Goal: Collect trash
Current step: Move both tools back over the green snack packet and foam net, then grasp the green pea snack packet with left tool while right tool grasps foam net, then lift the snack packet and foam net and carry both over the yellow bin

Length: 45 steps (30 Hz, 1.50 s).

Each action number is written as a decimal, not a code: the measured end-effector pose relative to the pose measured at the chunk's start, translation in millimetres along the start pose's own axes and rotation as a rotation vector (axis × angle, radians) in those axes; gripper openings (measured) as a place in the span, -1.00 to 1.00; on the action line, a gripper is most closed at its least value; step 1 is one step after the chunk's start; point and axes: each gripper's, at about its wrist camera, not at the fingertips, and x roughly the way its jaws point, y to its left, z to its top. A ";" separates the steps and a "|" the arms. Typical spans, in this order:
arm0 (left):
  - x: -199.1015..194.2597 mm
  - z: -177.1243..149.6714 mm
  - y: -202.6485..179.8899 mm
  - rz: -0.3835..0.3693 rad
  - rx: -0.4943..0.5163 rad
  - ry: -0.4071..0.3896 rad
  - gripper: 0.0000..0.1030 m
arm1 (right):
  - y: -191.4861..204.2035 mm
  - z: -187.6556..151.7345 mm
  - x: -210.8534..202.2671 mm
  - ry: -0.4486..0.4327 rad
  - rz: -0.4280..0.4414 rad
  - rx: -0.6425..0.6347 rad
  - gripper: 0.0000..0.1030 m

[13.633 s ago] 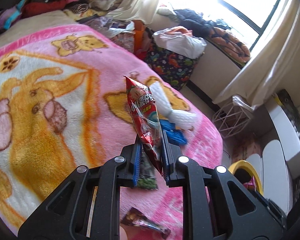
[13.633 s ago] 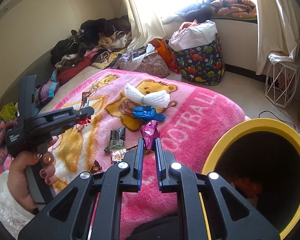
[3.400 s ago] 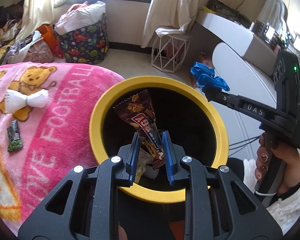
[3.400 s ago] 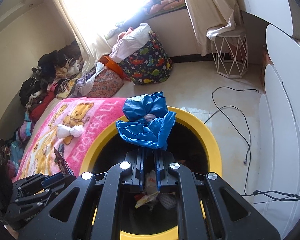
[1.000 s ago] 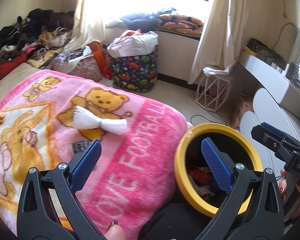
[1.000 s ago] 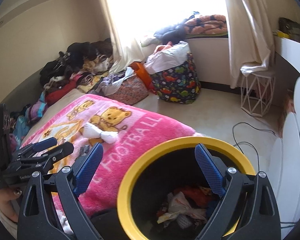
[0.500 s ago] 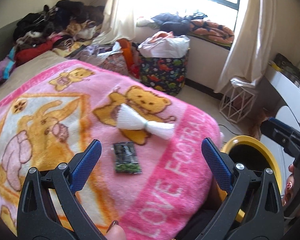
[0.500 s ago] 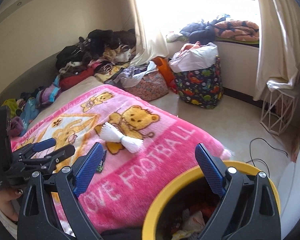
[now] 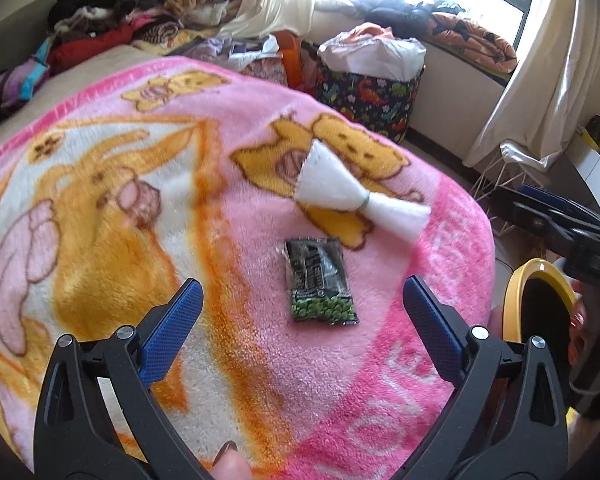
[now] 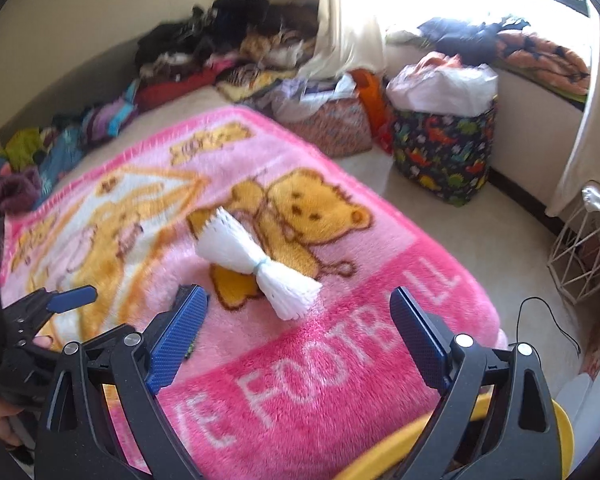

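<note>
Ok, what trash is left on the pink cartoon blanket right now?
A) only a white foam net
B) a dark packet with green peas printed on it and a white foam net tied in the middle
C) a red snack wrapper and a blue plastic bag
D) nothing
B: the left wrist view shows the dark pea-print packet lying flat on the pink blanket, apart from the white tied foam net; both grippers are open and empty.

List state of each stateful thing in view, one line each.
Left hand-held gripper: open, empty, above the blanket.
Right hand-held gripper: open, empty.
Black and green snack wrapper: lying flat on the pink cartoon blanket, untouched.
White tied foam-net bundle: lying on the blanket, untouched.
Yellow-rimmed black bin: open-topped, at the blanket's edge.
</note>
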 end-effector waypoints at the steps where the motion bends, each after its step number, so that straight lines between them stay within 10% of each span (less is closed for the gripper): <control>1: 3.1 -1.1 0.8 -0.008 -0.007 0.010 0.78 | 1.0 1.8 11.3 0.028 0.004 -0.012 0.75; 13: 33.6 -10.2 3.3 -0.064 -0.056 0.085 0.35 | 11.5 5.1 112.0 0.281 0.010 -0.108 0.39; 20: 45.4 -10.9 -1.7 -0.070 -0.063 0.104 0.23 | 1.6 0.2 121.6 0.331 0.052 -0.041 -0.58; 34: 52.0 -15.5 -8.3 -0.027 -0.037 0.138 -0.47 | -28.1 -27.0 31.8 0.133 0.063 0.160 -0.64; 45: 12.5 -3.0 -29.7 -0.086 -0.018 0.064 -0.47 | -36.1 -48.8 -35.9 0.016 0.036 0.206 -0.64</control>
